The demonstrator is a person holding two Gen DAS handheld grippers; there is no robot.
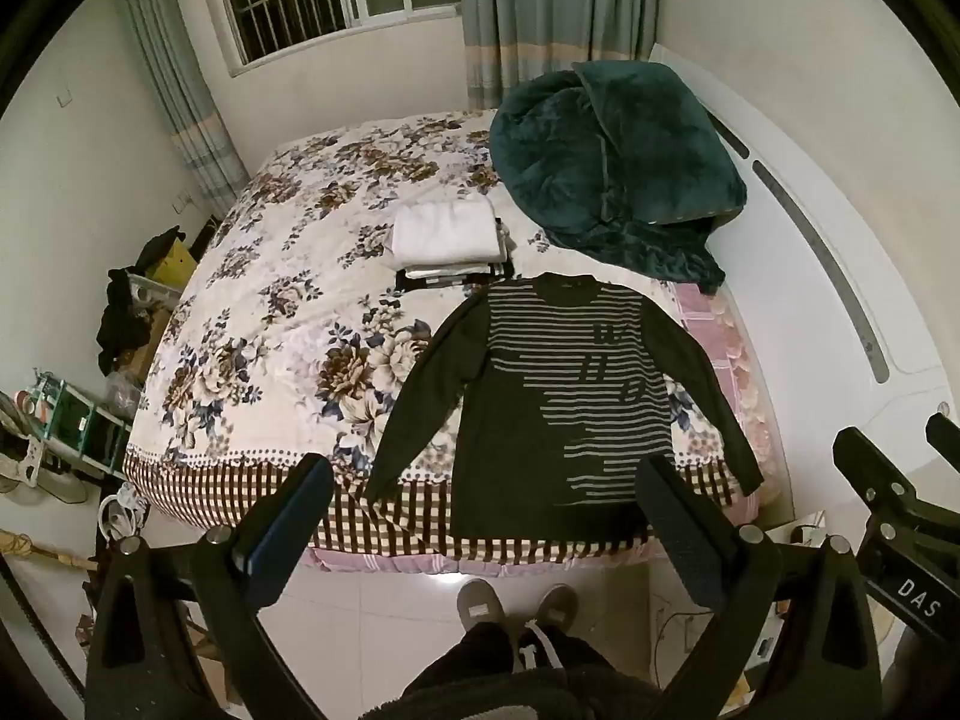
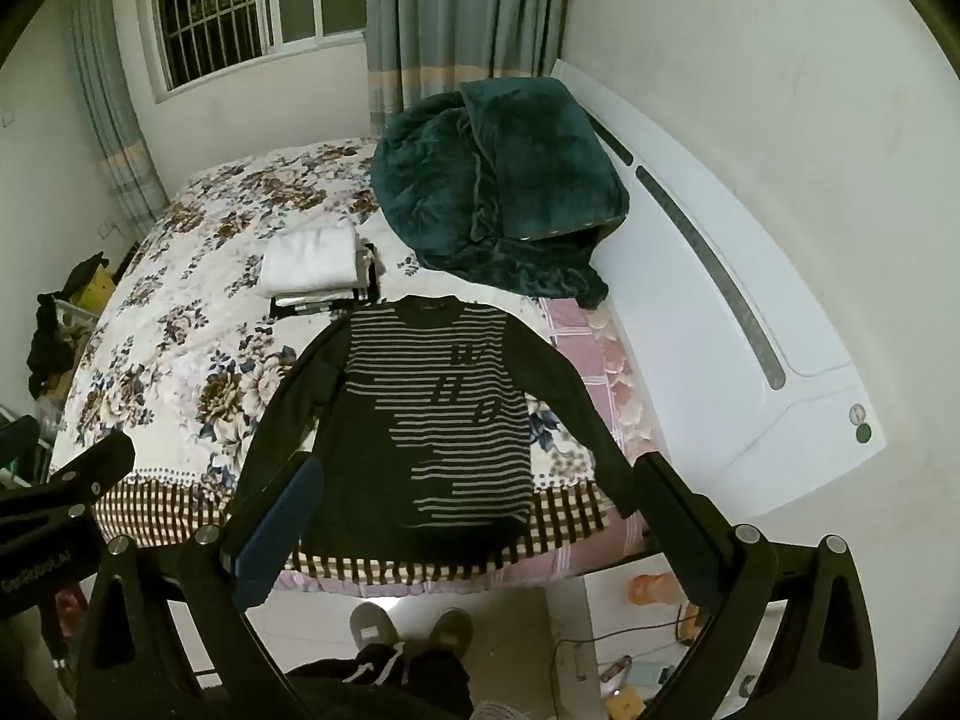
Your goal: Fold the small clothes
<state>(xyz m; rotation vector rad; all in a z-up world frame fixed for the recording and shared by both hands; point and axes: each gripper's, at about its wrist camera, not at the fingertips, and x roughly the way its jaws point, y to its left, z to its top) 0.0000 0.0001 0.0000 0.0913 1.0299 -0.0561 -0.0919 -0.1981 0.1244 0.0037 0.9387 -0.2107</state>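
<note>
A dark long-sleeved sweater with grey stripes [image 1: 552,402] [image 2: 420,420] lies flat on the floral bed, collar away from me, sleeves spread, hem at the bed's near edge. My left gripper [image 1: 486,480] hangs open above that edge with nothing between its fingers. In its own view my right gripper [image 2: 477,480] is likewise open and empty, held over the sweater's hem. The right gripper's body [image 1: 900,516] shows at the right edge of the left wrist view, the left one's body [image 2: 54,498] at the left edge of the right wrist view. A stack of folded clothes topped by a white piece [image 1: 447,234] [image 2: 312,264] sits behind the sweater.
A crumpled dark green blanket [image 1: 612,162] [image 2: 498,180] lies at the head of the bed by the white headboard [image 2: 720,300]. A person's grey shoes [image 1: 516,606] [image 2: 411,627] stand on the tiled floor at the bed's edge. Boxes and clutter [image 1: 126,324] line the left wall.
</note>
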